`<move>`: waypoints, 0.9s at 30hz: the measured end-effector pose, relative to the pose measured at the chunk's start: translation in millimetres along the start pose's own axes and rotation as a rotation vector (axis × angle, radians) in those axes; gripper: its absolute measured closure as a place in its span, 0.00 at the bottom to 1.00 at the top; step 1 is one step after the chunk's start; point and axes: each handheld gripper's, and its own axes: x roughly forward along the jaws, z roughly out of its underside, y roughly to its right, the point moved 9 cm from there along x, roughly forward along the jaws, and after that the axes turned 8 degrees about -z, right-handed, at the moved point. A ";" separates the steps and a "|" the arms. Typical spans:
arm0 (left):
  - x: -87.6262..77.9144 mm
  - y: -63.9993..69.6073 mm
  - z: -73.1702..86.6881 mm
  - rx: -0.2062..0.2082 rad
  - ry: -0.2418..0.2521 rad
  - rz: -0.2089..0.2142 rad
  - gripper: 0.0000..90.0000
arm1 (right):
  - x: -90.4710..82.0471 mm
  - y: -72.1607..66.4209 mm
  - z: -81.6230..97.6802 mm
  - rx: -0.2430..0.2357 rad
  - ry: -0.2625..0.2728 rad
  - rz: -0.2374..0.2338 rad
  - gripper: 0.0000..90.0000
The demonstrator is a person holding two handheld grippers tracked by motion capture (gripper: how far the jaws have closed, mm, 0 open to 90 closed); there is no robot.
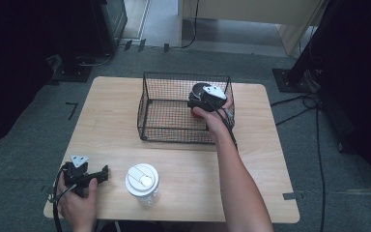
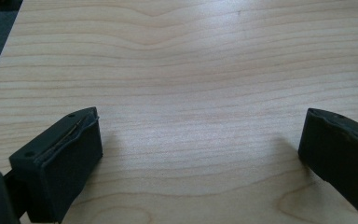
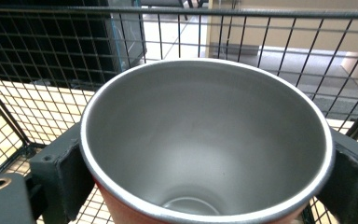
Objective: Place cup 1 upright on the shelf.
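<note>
Wood-grain tabletop carries everything. Near edge first: L gripper sits low at the near-left corner, held in the person's left hand, cable looping off toward the table edge. Its own view has the gripper with both black jaws spread wide, bare wood between them, nothing gripped; pads look to be on or just above the surface, can't tell which.

Just right of it, near-centre: clear tumbler w/ white lid, upright, lid on, standing apart from both grippers.

Mid-table: right forearm runs diagonally up from the near edge to the black wire basket, which stands centre-far on the table. Right hand is over the basket's right side, R gripper body w/ grey three-cornered plate on top, pointing down into it.

R gripper in its own view: jaws pinching a metal cup, one pad on each side of the outer wall just below the rim. Cup is upright, mouth toward the camera, brushed steel inside, red outside showing at the lower edge. Interior looks empty. Cup sits inside the basket, mesh wall close behind and to the sides; whether its base is resting on the basket floor can't be told.

Beyond the mesh: grey carpet and a pale wall panel, blurry.
</note>
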 end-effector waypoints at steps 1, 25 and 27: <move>0.0 0.0 0.0 0.000 0.000 0.000 0.00 | 0.1 0.0 0.5 0.000 -0.003 -0.001 0.08; 0.0 0.0 0.0 0.000 0.000 0.000 0.00 | -5.1 -7.1 -7.6 0.014 0.033 -0.045 0.00; 0.0 0.0 0.0 0.000 0.000 0.000 0.00 | -5.5 -7.4 -8.6 0.015 0.039 -0.045 0.00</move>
